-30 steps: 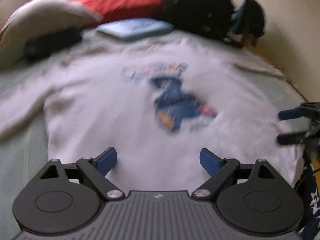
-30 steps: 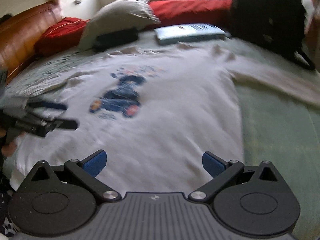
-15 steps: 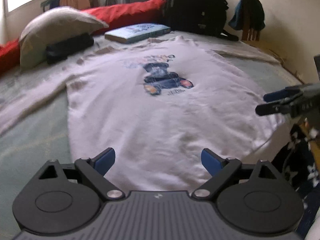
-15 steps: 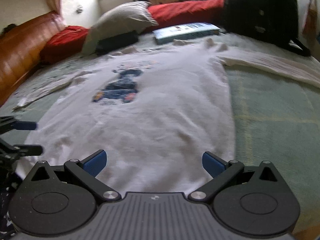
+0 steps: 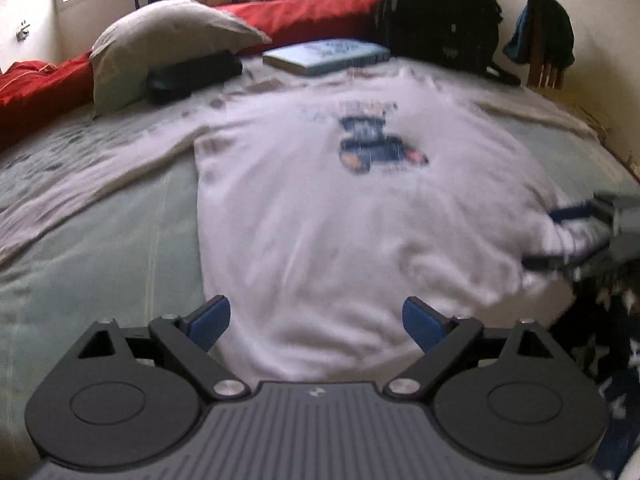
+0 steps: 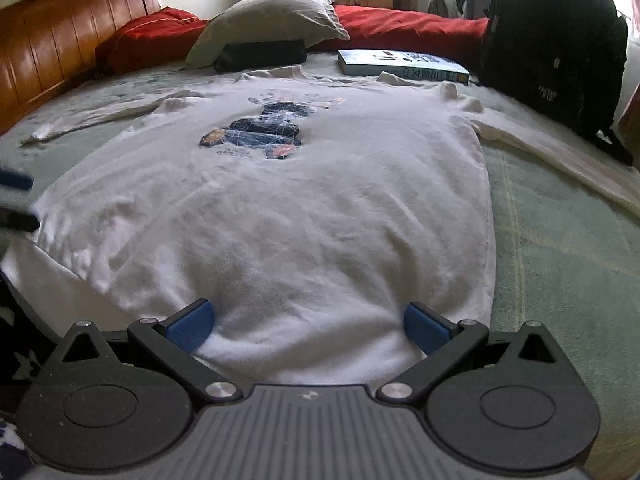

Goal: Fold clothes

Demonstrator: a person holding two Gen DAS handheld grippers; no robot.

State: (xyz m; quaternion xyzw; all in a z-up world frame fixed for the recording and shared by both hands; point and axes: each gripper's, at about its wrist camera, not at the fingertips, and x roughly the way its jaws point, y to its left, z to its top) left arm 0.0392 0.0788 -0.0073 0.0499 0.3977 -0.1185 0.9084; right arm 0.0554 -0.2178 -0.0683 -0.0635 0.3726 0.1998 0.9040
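A white long-sleeved sweatshirt (image 5: 320,220) with a blue print (image 5: 372,148) lies flat, front up, on a green bedspread (image 5: 100,248), sleeves spread to both sides. My left gripper (image 5: 316,322) is open and empty just above the hem, near its left corner. My right gripper (image 6: 308,322) is open and empty at the hem near the right side of the sweatshirt (image 6: 288,208). The right gripper also shows blurred at the right edge of the left wrist view (image 5: 576,236). The left gripper shows at the left edge of the right wrist view (image 6: 14,200).
At the head of the bed lie a grey pillow (image 6: 272,20), a black case (image 6: 260,54), a blue book (image 6: 400,66), red cushions (image 6: 400,28) and a black backpack (image 6: 556,40). A wooden headboard (image 6: 60,56) is at the left. A chair with clothes (image 5: 544,40) stands at the right.
Both grippers have drawn back and lowered toward the hem at the near edge of the bed. The sweatshirt has not moved. Both stay open.
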